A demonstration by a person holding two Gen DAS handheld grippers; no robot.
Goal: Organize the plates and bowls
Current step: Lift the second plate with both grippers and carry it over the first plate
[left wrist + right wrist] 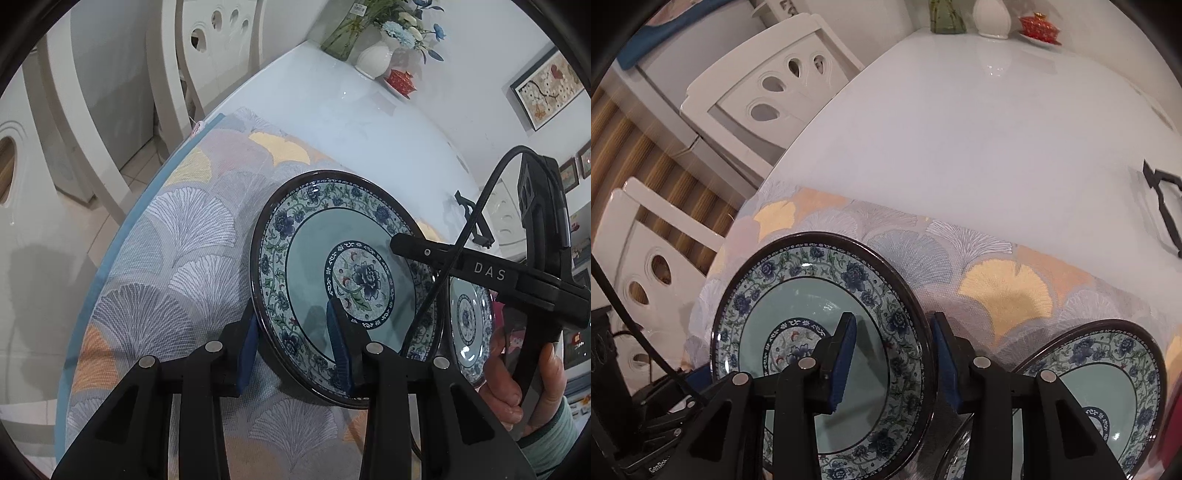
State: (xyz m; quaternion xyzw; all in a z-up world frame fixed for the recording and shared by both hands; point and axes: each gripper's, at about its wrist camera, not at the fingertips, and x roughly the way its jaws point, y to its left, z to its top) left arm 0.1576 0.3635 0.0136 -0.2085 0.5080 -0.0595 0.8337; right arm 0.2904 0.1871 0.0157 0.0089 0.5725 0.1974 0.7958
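A blue-and-green floral plate [332, 258] lies on a patterned cloth [177, 229]. My left gripper [295, 343] is open, its jaws straddling the plate's near-left rim. My right gripper [894, 354] is open and straddles the same plate's [798, 295] right rim; it shows from the side in the left wrist view [402, 245]. A second matching plate [1108, 384] lies to the right, also in the left wrist view [472, 321], partly hidden by the gripper bodies. A glass rim shows dimly between the plates.
The white glossy table [979, 129] stretches beyond the cloth. A white vase with flowers [376, 55], a glass vase [343, 33] and a red lidded cup [400, 79] stand at its far edge. A black frame [1163, 206] lies right. White chairs [768, 85] stand on the left.
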